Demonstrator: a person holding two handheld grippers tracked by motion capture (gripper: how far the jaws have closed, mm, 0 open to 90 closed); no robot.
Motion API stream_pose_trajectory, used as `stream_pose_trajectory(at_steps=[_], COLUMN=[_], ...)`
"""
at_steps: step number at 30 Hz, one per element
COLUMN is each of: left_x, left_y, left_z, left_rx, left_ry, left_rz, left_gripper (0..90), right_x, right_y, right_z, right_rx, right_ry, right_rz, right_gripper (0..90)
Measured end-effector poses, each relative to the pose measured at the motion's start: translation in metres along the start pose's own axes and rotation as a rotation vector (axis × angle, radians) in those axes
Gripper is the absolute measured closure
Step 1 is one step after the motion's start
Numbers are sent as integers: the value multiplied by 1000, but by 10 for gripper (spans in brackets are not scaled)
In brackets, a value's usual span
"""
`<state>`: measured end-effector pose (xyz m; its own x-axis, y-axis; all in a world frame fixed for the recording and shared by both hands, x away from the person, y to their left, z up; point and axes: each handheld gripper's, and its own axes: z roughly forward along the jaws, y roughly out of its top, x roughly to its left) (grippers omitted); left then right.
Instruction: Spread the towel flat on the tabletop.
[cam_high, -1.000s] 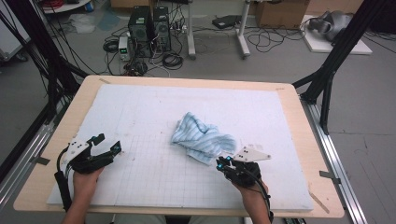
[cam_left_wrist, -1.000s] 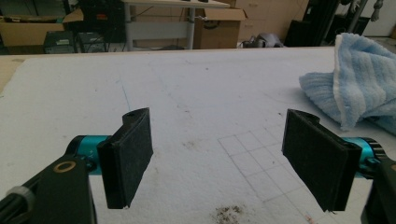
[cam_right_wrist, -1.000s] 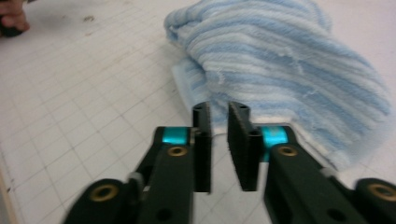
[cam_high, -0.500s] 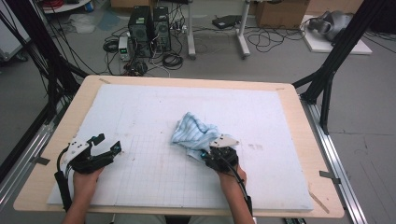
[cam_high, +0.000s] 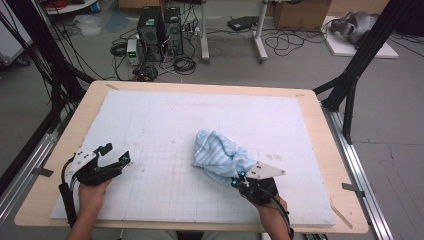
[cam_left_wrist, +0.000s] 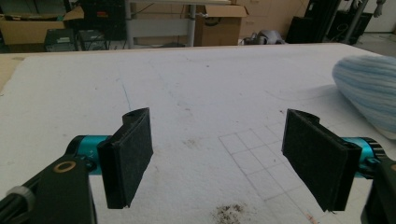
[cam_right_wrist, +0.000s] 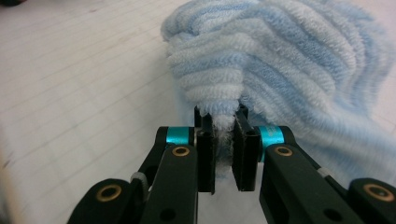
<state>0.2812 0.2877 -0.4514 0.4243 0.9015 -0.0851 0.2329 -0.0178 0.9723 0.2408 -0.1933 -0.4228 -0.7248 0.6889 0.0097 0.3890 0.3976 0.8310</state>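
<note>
Two grippers over a white mat (cam_high: 150, 120), high view: crumpled blue towel (cam_high: 217, 155) right of centre, right gripper (cam_high: 235, 182) at its near edge | left gripper view: left gripper (cam_left_wrist: 224, 158) jaws wide, empty, waiting | right gripper view: jaws just closing, pinching a towel fold, likely to lift it.

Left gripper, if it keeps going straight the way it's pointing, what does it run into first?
Probably nothing soon. The left gripper stands open and points across the bare white mat, toward the table's far edge. The blue striped towel lies off to the side of that line, though depth is hard to judge.
</note>
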Motion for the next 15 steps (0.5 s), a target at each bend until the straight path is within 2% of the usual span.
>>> stream_pose_trajectory(at_steps=[4,6,9,10,11,12,13,15], left_x=[0,0,0,0,0,0,-1,-1], left_y=[0,0,0,0,0,0,0,0], left_z=[0,0,0,0,0,0,0,0], left_rx=[1,2,2,2,3,3,3,4], left_ry=[0,0,1,1,2,2,2,2], left_rz=[0,2,2,3,3,3,4,4], left_gripper=[247,247,247,247,247,247,247,248], right_x=[1,-2,-6,-6,-9,-9,-13,-17], right_y=[-9,-18,-22,-22,-20,-20,-13,-7], right_z=[-13,-22,-27,-27,-33,-33,-40,-46], right_rx=[17,40,35,35,-5,-5,-80,-140], right_ry=[-6,-37,-34,-34,-17,-17,-13,-15], right_rz=[-10,4,26,26,51,51,83,117], right_gripper=[822,815,734,734,646,646,544,490])
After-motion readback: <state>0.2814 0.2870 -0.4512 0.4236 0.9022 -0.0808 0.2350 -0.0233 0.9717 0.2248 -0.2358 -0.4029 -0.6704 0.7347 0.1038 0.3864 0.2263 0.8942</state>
